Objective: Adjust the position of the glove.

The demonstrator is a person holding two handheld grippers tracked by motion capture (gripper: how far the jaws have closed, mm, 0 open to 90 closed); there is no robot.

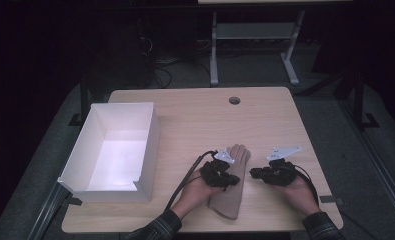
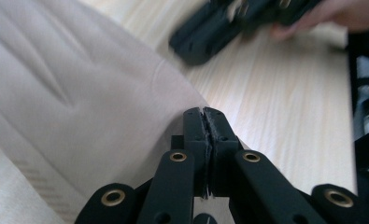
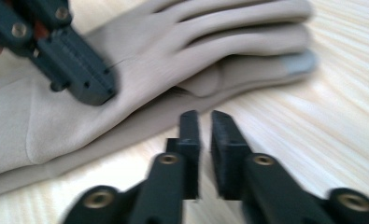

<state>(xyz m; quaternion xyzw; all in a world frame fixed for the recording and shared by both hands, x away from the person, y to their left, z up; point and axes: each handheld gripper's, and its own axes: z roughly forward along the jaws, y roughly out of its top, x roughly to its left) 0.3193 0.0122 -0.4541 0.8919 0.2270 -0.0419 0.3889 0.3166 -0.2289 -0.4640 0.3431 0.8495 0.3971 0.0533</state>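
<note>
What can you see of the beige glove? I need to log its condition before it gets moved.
The beige glove looks like soft, smooth fabric and lies flat on the wooden table, cuff toward the person, its finger sleeves pointing away. One fingertip carries a grey patch. Faint seams run along its back. The left gripper, its fingers closed, rests at the glove's edge near the palm; whether it pinches fabric is unclear. The right gripper sits beside it, slightly parted, not touching.

A light wooden table stands on grey floor in a dark room.
</note>
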